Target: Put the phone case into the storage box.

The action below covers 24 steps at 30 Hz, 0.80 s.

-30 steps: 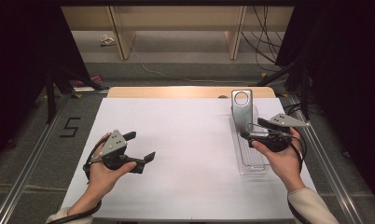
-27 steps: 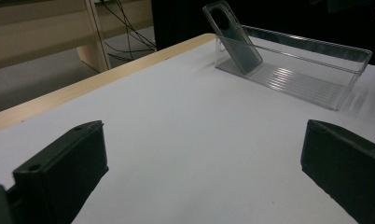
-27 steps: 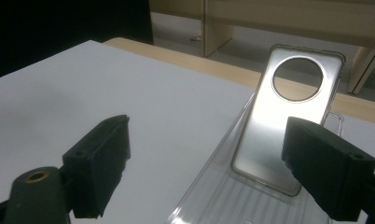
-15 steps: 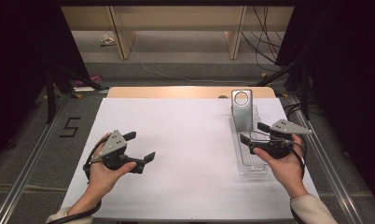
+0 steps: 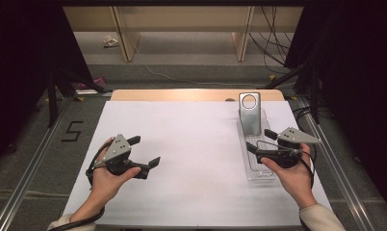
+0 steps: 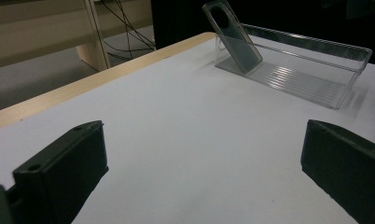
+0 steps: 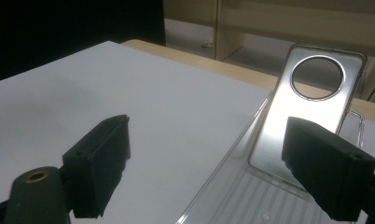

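Note:
A silver phone case (image 5: 249, 113) with a round camera hole leans upright at the far end of a clear plastic tray (image 5: 253, 167) on the right of the white table. My right gripper (image 5: 260, 139) is open over the tray's near half, jaws pointing left and nothing between them. In the right gripper view the case (image 7: 288, 116) stands just ahead between the jaws of the right gripper (image 7: 209, 135), inside the tray (image 7: 232, 196). My left gripper (image 5: 144, 151) is open and empty at the table's left. From the left gripper (image 6: 202, 140) the case (image 6: 234, 39) and tray (image 6: 307, 81) lie far off.
The white sheet (image 5: 191, 144) covers the table, with a wooden strip (image 5: 182, 95) along its far edge. Metal rails run along both sides. A "5" mark (image 5: 72, 131) is on the floor at left. Wooden legs and cables (image 5: 273, 43) stand beyond the table.
My right gripper has drawn back a little along the tray toward the near edge, away from the phone case. The left gripper has stayed put.

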Motion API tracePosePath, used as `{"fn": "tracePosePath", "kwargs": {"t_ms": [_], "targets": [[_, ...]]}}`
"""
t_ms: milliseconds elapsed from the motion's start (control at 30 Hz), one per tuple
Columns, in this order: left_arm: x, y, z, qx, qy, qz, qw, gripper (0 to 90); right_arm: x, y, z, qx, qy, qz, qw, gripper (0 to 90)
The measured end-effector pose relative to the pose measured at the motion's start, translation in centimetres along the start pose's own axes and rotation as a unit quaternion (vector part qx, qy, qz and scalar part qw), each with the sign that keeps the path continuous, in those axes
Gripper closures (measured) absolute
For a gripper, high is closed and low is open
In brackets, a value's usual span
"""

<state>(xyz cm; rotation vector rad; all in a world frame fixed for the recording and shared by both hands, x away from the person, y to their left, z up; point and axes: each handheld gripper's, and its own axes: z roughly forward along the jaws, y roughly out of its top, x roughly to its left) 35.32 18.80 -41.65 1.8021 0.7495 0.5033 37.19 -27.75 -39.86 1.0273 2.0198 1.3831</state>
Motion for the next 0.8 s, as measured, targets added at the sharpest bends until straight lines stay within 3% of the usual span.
{"fn": "tracePosePath", "kwargs": {"t_ms": [800], "targets": [[0.09,-0.08,0.14,0.002,0.0,-0.002,1.0,0.0,0.11,-0.41,-0.07,-0.011,0.004,-0.004,0.9999,16.1]]}}
